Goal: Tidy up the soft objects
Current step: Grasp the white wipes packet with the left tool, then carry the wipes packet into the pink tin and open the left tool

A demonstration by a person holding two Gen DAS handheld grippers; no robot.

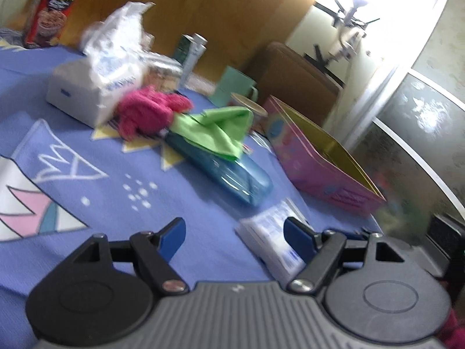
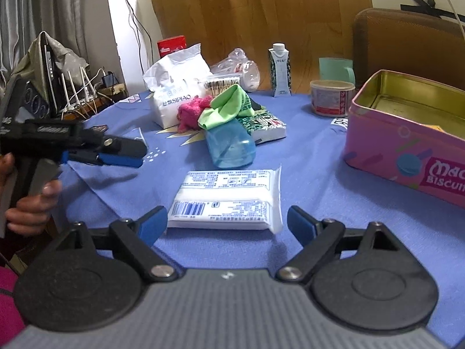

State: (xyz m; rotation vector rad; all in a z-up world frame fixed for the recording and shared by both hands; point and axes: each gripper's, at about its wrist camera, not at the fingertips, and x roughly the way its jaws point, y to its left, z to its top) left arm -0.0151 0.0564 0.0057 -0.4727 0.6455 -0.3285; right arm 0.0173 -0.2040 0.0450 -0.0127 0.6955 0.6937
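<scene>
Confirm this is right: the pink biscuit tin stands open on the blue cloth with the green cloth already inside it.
Not quite. The pink biscuit tin is open, but the green cloth isn't inside; it's draped over the blue bottle, as the right wrist view shows.

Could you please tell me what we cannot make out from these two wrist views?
- Pink biscuit tin: cut off by the right wrist view's right edge; its wall hides most of the floor.
- Blue bottle's top: hidden under the green cloth.
- Left wrist view: motion-blurred, labels unreadable.

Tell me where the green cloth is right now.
In the right wrist view the green cloth lies mid-table, draped over the blue bottle, with the pink cloth to its left.
</scene>
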